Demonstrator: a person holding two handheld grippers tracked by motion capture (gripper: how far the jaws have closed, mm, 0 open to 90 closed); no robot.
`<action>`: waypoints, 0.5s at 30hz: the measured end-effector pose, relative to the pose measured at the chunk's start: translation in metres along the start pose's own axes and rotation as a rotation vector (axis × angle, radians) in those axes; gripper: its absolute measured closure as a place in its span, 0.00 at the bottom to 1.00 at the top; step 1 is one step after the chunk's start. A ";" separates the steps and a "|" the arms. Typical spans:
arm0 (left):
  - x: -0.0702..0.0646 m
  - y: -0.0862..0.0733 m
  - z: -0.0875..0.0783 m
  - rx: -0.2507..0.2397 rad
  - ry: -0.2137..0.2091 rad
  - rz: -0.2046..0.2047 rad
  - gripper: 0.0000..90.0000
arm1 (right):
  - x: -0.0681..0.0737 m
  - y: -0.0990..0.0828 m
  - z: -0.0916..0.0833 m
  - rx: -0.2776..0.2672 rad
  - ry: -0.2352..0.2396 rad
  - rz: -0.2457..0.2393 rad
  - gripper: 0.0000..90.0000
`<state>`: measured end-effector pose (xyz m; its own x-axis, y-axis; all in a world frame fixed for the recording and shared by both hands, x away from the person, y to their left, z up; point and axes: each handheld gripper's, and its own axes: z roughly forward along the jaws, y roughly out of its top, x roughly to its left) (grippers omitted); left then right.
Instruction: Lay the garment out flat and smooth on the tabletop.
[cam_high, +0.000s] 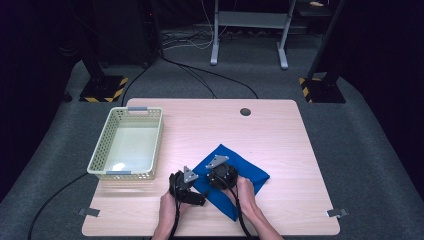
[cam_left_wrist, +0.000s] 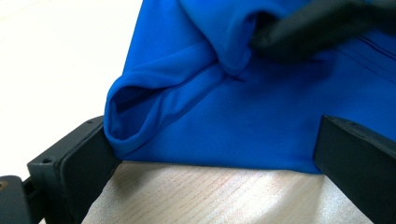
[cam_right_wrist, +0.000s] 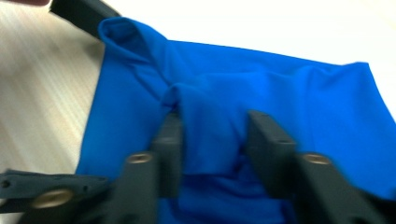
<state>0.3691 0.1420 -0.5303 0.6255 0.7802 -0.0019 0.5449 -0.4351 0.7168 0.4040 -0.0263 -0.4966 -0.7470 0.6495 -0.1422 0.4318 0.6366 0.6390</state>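
Grey carpet runs around a pale wooden table (cam_high: 280, 150), with metal stands and loose cables behind it. Taking the blue cloth (cam_high: 250, 172) as the landmark: well to its left, near the table's left edge, sits a cream plastic lattice basket (cam_high: 100, 155), apart from everything else.

Just at the cloth's left corner is the left gripper (cam_high: 192, 187), lying low and level, aimed toward the fabric. Its jaws stand wide apart; in the left gripper view a rolled fold of the cloth (cam_left_wrist: 140, 107) touches the inner face of one jaw, while the other jaw stays clear of the fabric's edge, bare wood between them. The person's left hand (cam_high: 167, 207) grips it from behind, forearm coming up from the table's near edge.

Over the cloth's middle, the right gripper (cam_high: 222, 175) points down into the fabric. Its jaws are partly closed with a raised bunch of cloth (cam_right_wrist: 210, 135) between them; whether the pads press it, I cannot tell. The right hand (cam_high: 246, 192) rests on the cloth's near side.
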 end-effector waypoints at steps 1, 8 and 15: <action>0.000 0.000 0.000 0.000 0.000 0.000 0.01 | -0.003 -0.003 -0.001 -0.011 0.002 0.011 0.80; 0.000 0.000 0.000 -0.001 -0.001 -0.001 0.01 | -0.019 -0.008 -0.018 -0.087 0.019 0.063 0.97; 0.000 0.000 0.000 0.000 -0.001 -0.001 0.01 | -0.037 -0.009 -0.032 -0.126 0.019 0.101 0.98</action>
<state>0.3692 0.1420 -0.5303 0.6254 0.7803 -0.0033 0.5458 -0.4344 0.7165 0.4113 -0.0692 -0.4729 -0.7127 0.6990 -0.0587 0.4396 0.5103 0.7392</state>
